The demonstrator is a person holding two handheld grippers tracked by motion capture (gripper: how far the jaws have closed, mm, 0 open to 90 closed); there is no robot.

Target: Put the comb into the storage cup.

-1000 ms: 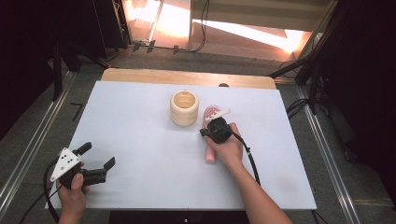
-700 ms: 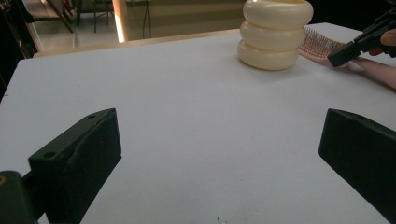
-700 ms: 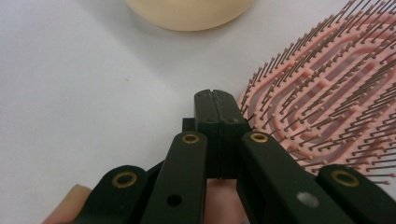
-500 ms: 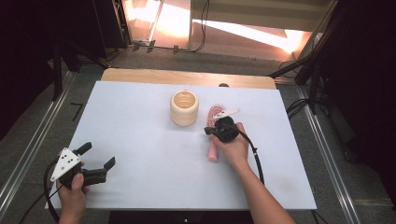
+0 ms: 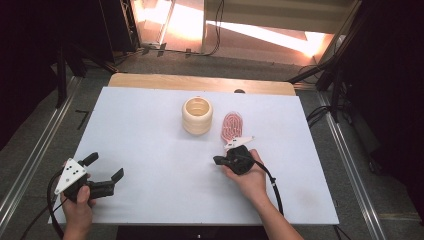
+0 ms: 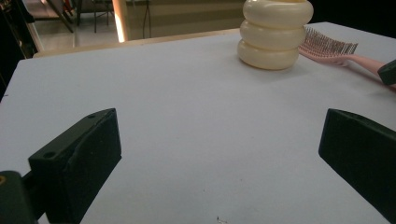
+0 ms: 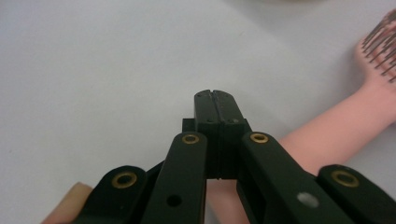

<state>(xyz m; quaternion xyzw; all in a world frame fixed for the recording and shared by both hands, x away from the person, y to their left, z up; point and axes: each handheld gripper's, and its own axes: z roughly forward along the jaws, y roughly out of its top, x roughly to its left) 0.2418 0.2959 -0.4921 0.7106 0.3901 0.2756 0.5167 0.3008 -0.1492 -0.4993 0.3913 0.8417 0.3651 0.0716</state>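
Cream ribbed holder (image 5: pixel 197 115) and pink brush (image 5: pixel 232 126) (just beside) block table (image 5: pixel 140 135) centre-back; left half open.

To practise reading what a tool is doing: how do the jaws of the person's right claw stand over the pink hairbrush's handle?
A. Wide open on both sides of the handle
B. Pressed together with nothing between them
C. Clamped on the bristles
B: the right claw has its jaws pressed together, empty, with the pink hairbrush handle lying beneath them.

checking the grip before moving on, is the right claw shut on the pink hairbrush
No, the right claw is shut on nothing; the pink hairbrush handle lies beside it.
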